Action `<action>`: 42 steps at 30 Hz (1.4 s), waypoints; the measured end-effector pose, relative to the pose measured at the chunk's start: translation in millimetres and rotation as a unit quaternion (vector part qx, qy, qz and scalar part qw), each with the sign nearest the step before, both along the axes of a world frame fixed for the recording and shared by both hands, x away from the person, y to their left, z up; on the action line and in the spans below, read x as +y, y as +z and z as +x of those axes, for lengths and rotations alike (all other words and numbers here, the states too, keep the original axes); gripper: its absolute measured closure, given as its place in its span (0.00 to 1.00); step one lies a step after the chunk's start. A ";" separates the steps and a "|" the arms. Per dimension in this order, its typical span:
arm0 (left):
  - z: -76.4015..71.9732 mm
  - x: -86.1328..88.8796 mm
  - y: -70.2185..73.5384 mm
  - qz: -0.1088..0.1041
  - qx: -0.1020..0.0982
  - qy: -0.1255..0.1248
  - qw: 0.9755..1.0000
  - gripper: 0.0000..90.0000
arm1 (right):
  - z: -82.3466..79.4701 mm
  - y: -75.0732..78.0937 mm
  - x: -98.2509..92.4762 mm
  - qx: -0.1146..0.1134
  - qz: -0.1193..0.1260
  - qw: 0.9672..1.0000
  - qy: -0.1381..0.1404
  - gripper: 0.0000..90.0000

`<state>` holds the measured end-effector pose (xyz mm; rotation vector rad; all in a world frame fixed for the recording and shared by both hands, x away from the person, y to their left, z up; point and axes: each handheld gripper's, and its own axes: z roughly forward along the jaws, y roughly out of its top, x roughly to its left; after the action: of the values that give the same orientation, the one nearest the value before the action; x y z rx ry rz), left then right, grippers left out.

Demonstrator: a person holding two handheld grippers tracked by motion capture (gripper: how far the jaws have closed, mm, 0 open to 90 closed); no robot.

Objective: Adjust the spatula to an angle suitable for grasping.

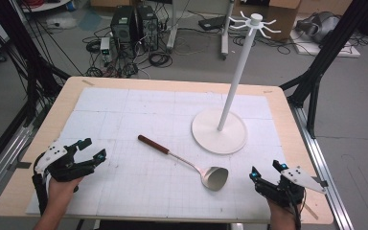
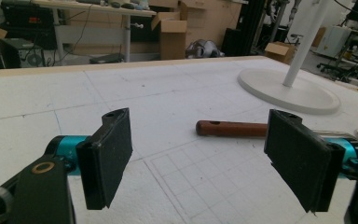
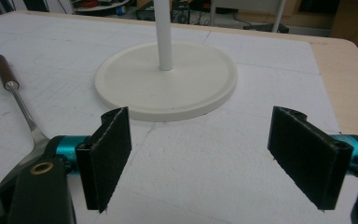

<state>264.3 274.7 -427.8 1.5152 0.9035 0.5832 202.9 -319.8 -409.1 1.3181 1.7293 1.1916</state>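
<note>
A metal serving spoon with a brown wooden handle lies on the white mat at mid-table, bowl toward the near right. A white stand with a round base, a tall pole and hooks at its top rises behind it. My left gripper rests at the near left, open, nothing between its jaws; in the left gripper view the handle lies ahead. My right gripper sits at the near right, open and empty; the right gripper view faces the stand's base, the spoon to its left.
The white gridded mat covers most of the wooden table. Black frame legs stand off both sides. Computer towers and cables lie on the floor beyond the far edge.
</note>
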 end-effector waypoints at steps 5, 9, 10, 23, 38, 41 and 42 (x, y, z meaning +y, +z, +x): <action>1.5 1.0 -0.6 -0.003 0.002 0.003 1.000 0.32 | 0.1 -1.5 -3.6 0.001 0.006 1.000 -0.007 0.23; 2.3 0.8 -1.0 0.000 0.008 0.007 1.000 0.33 | 0.6 -2.7 -5.3 0.005 0.013 1.000 -0.011 0.23; 2.5 1.4 -0.8 0.002 0.009 0.007 1.000 0.32 | 0.3 -2.6 -5.3 0.005 0.012 1.000 -0.011 0.23; 7.6 -6.5 3.1 0.031 0.035 -0.042 0.998 0.99 | -5.2 2.5 -2.6 -0.004 0.007 1.000 -0.016 0.23; 81.8 -46.1 20.8 0.059 0.084 -0.044 0.994 1.00 | -1.6 0.7 -2.2 0.002 0.014 1.000 -0.015 0.23; 95.8 -59.1 24.1 0.080 0.091 -0.056 0.991 1.00 | -1.9 1.2 -2.1 0.001 0.014 1.000 -0.015 0.23; 99.9 -63.2 23.9 0.090 0.092 -0.058 0.990 1.00 | -2.0 1.0 -2.3 0.000 0.013 1.000 -0.016 0.23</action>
<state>364.2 211.5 -403.9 1.7944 0.9145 0.4563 200.9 -322.1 -408.0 1.3560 1.6919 1.2003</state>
